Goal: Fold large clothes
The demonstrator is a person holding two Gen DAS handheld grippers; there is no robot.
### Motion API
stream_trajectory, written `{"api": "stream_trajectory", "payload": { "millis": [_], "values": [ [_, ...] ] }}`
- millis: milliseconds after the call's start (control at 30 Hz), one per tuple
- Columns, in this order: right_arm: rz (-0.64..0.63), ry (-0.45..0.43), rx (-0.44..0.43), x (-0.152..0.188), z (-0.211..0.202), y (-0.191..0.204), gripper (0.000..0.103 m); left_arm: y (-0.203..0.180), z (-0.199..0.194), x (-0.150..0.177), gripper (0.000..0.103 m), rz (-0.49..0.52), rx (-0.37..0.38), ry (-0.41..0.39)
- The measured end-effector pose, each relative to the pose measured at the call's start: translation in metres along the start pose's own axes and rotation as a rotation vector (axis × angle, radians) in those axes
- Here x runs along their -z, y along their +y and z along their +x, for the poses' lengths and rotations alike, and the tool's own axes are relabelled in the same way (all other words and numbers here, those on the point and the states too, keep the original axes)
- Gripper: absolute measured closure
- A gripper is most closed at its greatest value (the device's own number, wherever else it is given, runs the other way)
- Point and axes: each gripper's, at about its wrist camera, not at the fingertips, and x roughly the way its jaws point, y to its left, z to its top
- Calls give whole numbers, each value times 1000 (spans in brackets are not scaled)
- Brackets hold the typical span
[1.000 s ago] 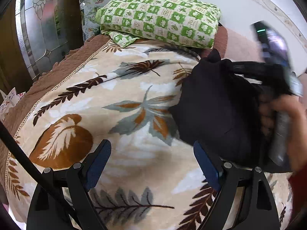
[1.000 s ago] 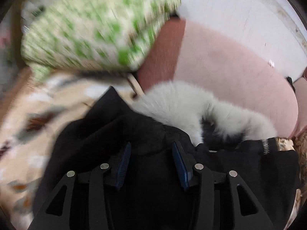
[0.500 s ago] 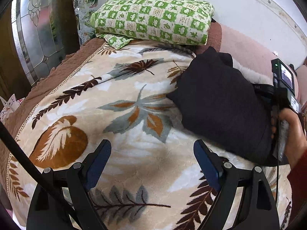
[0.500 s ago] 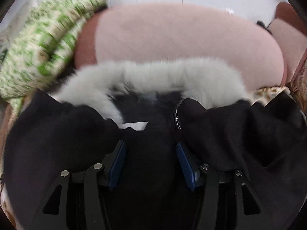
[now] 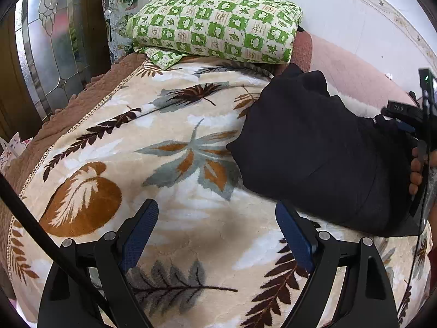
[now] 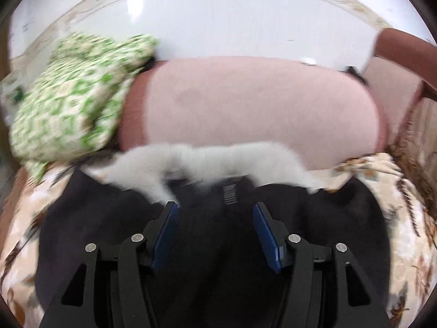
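Black padded coat (image 5: 314,150) with pale fur trim (image 6: 207,164) lies bundled on the leaf-patterned cream fleece blanket (image 5: 164,136), at three o'clock in your left wrist view. Your left gripper (image 5: 215,232) hangs over bare blanket with its blue pads spread wide, holding nothing. Your right gripper (image 6: 215,232) sits over the coat's dark fabric, jaws parted, nothing pinched between them. At twelve o'clock a green-checked folded quilt (image 5: 215,19) rests against the pink padded headboard (image 6: 254,109). The right view is blurred.
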Motion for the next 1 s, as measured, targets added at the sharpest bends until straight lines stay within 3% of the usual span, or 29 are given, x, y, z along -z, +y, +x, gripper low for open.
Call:
{"api": "stream_trajectory", "payload": {
  "millis": [67, 167, 300, 400, 567, 667, 767, 867, 1000],
  "values": [
    [40, 58, 65, 6, 31, -12, 41, -1, 2, 1, 16, 3, -4, 3],
    [82, 189, 26, 20, 79, -22, 26, -3, 7, 2, 16, 10, -7, 16],
    [20, 188, 114, 18, 93, -3, 21, -5, 11, 2, 16, 15, -6, 33],
    [-9, 168, 123, 14, 73, 1, 21, -6, 9, 3, 16, 20, -1, 25],
    [13, -15, 40, 8, -6, -24, 21, -4, 5, 4, 16, 7, 13, 23],
    [31, -46, 110, 4, -14, -54, 21, -6, 4, 5, 16, 14, 5, 12],
    [113, 36, 180, 10, 20, -94, 21, -9, 7, 7, 16, 26, -1, 12],
    [235, 174, 107, 31, 75, -120, 17, -10, 11, 7, 16, 28, -2, 19],
    [239, 173, 155, 30, 92, -114, 14, -12, 16, 6, 16, 33, -12, 39]
  ]
}}
